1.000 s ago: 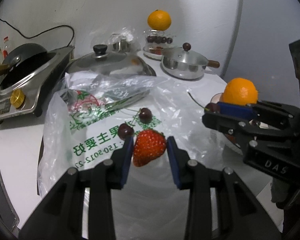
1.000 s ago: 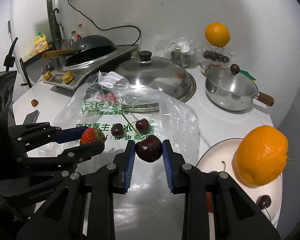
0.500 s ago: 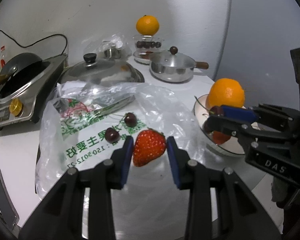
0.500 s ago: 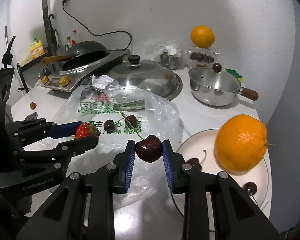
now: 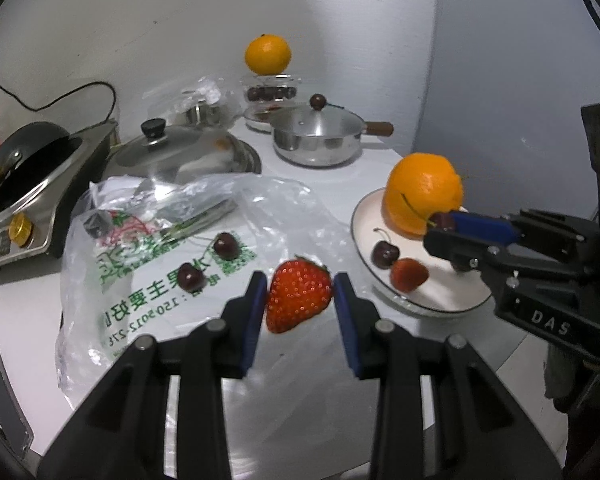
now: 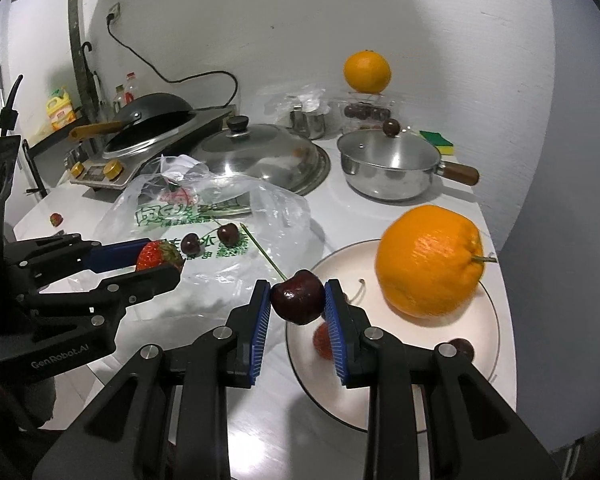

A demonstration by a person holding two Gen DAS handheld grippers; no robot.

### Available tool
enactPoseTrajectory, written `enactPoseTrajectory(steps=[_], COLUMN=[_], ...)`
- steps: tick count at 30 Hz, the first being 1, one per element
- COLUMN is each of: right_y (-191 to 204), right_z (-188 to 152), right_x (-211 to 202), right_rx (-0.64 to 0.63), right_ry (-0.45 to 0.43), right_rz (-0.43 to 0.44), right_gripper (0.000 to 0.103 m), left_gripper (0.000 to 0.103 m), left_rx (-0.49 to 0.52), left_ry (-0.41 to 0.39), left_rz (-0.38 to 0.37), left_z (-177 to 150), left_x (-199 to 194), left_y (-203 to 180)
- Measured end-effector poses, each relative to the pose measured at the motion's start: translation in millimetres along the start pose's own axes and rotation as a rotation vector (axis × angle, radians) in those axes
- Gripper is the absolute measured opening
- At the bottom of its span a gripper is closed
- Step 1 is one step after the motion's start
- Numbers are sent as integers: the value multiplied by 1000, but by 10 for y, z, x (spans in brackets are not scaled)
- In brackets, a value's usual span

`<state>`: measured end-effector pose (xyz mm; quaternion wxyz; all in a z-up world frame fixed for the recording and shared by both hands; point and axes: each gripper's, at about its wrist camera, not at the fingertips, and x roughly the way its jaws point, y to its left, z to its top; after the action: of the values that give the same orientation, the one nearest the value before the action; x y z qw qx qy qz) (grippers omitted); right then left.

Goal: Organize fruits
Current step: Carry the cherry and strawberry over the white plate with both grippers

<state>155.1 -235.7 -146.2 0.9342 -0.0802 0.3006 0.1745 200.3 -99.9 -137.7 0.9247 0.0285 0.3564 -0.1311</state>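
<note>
My left gripper (image 5: 300, 300) is shut on a red strawberry (image 5: 298, 300), held above the table just left of the white plate (image 5: 440, 300). My right gripper (image 6: 298, 300) is shut on a dark cherry (image 6: 298, 296) with a green stem, over the plate's (image 6: 400, 400) left rim. On the plate lie a large orange (image 6: 430, 260), a strawberry (image 5: 408, 274) and a cherry (image 5: 384, 254); another cherry (image 6: 462, 348) sits near its front. Two cherries (image 5: 226, 246) (image 5: 190, 276) rest on a clear plastic bag (image 5: 148, 280) to the left.
Behind stand a steel lidded pan (image 6: 388, 164), a domed lid (image 6: 260, 152), a wok on a cooker (image 6: 148, 116), and an orange on a clear box of cherries (image 6: 366, 72). A small strawberry (image 6: 56, 219) lies at the far left. The table edge runs right of the plate.
Both grippers have carried their fruit to the right, away from the bag. The right gripper's cherry now hangs over the plate's left rim; the plate has come fully into the left wrist view.
</note>
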Motion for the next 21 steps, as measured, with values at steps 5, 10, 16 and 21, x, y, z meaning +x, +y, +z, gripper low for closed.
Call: enactPoseTrajectory(steps=[5, 10, 16, 21], right_y=[-115, -210, -347, -451], right_z=[-50, -115, -207, -273], right_x=[-75, -141, -209, -263], right_rx=[15, 29, 51, 66], right_ry=[-6, -7, -5, -6], right_rz=[-11, -24, -41, -48], right_gripper=[30, 30, 30, 30], left_gripper=[35, 35, 35, 35], left_rx=[15, 26, 40, 54], left_ry=[1, 3, 8, 14], left_rz=[-9, -22, -29, -34], left_z=[8, 3, -3, -2], left_x=[15, 26, 29, 52], left_y=[-126, -238, -368, -488])
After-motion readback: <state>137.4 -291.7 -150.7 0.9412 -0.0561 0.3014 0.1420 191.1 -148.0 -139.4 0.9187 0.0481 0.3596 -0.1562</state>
